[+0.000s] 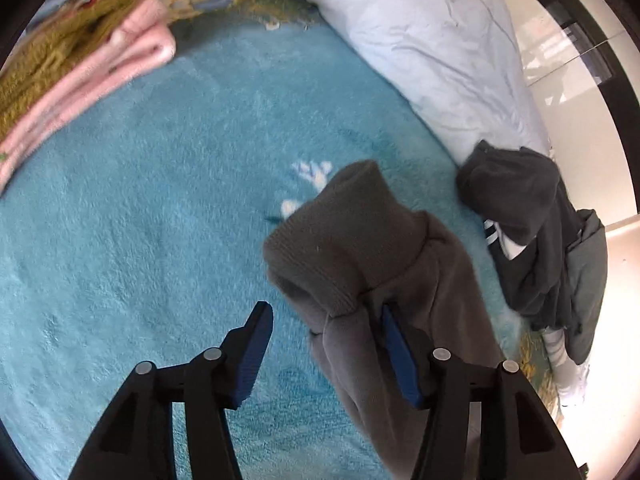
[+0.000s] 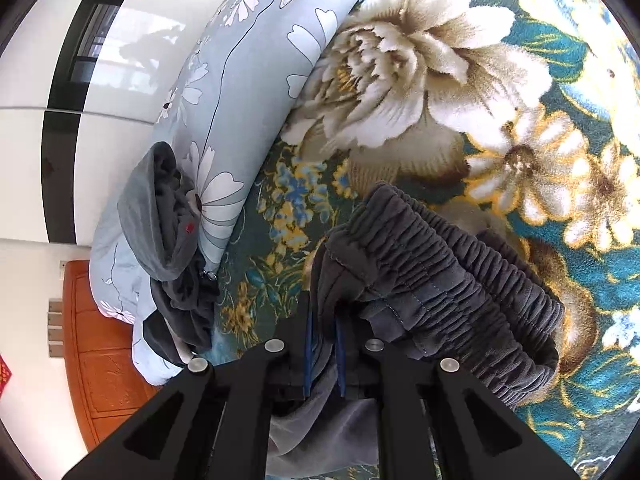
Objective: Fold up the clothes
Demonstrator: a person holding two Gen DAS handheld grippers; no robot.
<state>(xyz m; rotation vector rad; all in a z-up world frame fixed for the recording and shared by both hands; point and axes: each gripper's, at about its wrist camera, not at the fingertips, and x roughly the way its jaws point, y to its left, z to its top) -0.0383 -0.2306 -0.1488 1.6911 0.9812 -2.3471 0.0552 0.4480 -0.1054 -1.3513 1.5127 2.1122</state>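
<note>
Your right gripper (image 2: 323, 354) pinches the grey trousers (image 2: 432, 280) at the waistband, while your left gripper (image 1: 324, 356) is spread wide, a cuff draped over 1 finger above the blue blanket (image 1: 160, 220). Beyond the trousers, a dark heap (image 1: 532, 240) awaits; farther off sits a folded stack (image 1: 80, 68), so I judge you midway.

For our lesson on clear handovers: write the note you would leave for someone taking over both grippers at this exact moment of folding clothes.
Left gripper: open; the cuffed end of the grey garment is draped over its right finger, not pinched, above the blue blanket.
Right gripper: shut on the dark grey pants, near the elastic waistband, over the floral blanket.
Done: a folded stack, pink and mustard pieces, lies at the far left of the blue blanket.
Left: fold the piece in hand, then the dark pile beside the pale blue duvet.
</note>
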